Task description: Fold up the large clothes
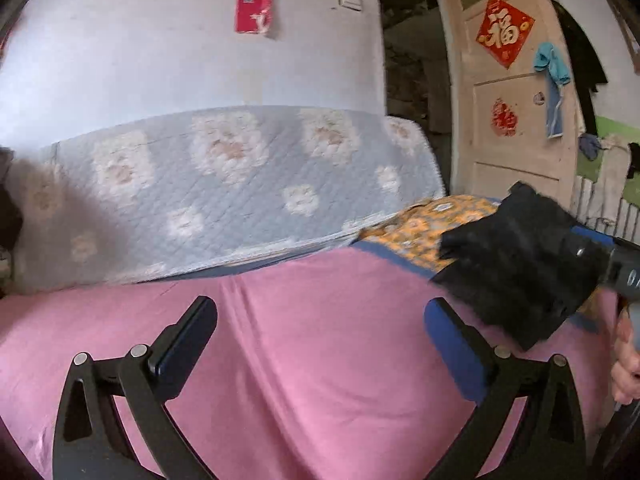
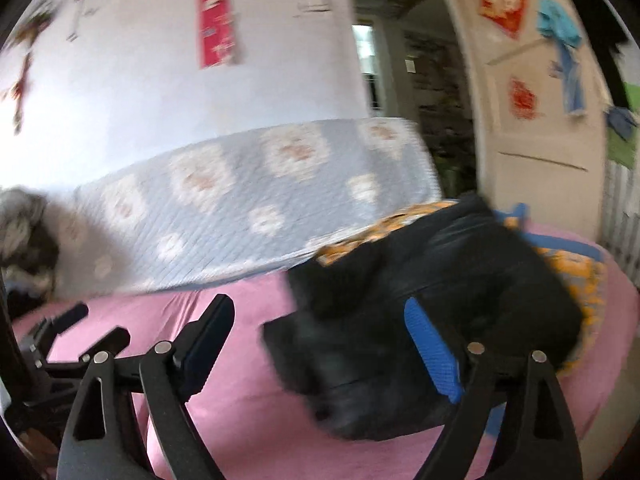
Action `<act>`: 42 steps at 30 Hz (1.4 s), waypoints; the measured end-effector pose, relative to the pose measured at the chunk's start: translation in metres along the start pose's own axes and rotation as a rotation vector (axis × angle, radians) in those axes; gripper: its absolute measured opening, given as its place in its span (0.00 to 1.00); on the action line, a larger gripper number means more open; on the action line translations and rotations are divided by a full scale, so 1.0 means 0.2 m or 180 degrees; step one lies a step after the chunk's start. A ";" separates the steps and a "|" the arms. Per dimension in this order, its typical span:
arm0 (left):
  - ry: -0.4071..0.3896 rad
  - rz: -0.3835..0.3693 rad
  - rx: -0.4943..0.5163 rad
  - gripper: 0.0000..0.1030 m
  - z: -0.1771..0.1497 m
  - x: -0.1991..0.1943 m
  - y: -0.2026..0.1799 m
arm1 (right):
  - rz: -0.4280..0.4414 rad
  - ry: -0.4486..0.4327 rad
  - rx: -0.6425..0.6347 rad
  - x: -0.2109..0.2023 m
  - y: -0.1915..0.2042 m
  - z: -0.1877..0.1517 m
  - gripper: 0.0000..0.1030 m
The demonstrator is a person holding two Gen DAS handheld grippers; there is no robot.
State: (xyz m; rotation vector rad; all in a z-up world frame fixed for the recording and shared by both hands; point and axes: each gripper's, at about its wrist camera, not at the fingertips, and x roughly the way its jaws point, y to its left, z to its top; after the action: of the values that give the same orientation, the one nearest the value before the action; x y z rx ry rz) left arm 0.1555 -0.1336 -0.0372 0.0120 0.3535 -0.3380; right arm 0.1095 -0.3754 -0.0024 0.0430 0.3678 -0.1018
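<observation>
Black garment (image 2: pixel 420 320) is sitting folded up in a compact bundle at the right end of the bed, on the pink sheet (image 1: pixel 300 360), partly overlapping an orange flowered cloth (image 1: pixel 424 224) with a blue border. Behind all that there's a pale blue quilted cover (image 1: pixel 240 184) with flower patches leaning against the white wall.

Both sets of jaws are released with nothing between them. The left gripper (image 1: pixel 320 340) hangs over bare pink sheet, well off to the left of the bundle. The right gripper (image 2: pixel 320 340) is closer; in its own view the black pile shows right through the gap, but the blue pads aren't pressing on anything. In the left wrist view you can also see a bit of the person's hand (image 1: pixel 626 364) on the right tool.

My read: this fold looks basically done and the bundle has been let go. If the step now is tidying it or going for the next piece, I'd say don't snag the loose fuzzy edge at the front left of the pile, since a one-corner pull would probably undo it. Both views are a bit smeared, so I can't tell how neat the edges are.
</observation>
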 end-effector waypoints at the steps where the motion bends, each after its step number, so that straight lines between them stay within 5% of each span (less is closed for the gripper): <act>1: -0.0009 0.0078 0.0006 1.00 -0.02 -0.01 0.02 | 0.0015 0.0009 -0.0052 0.01 0.04 -0.03 0.86; 6: -0.0089 0.0322 -0.0015 1.00 -0.13 -0.05 0.12 | 0.0029 0.0020 -0.0151 0.07 0.23 -0.19 0.86; 10: -0.0165 0.0236 -0.0285 1.00 -0.15 -0.07 0.22 | -0.0230 0.0036 -0.0195 0.12 0.31 -0.27 0.86; 14: -0.0110 0.0238 -0.0226 1.00 -0.16 -0.04 0.20 | -0.0468 -0.0105 -0.0317 0.09 0.36 -0.28 0.87; 16: -0.0112 0.0237 -0.0191 1.00 -0.17 -0.05 0.19 | -0.0493 -0.0153 -0.0324 0.08 0.37 -0.29 1.00; 24: 0.0040 0.0096 -0.0238 1.00 -0.18 -0.01 0.20 | -0.0785 -0.0230 -0.0387 0.04 0.42 -0.30 1.00; 42: 0.0087 0.0190 -0.0182 1.00 -0.20 -0.01 0.19 | -0.0665 -0.0011 -0.0196 0.12 0.33 -0.32 1.00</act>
State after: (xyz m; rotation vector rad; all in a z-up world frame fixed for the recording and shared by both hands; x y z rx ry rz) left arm 0.1535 -0.0947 -0.0759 -0.0288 0.3889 -0.2687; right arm 0.1156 -0.3083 -0.0684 -0.0566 0.3711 -0.2968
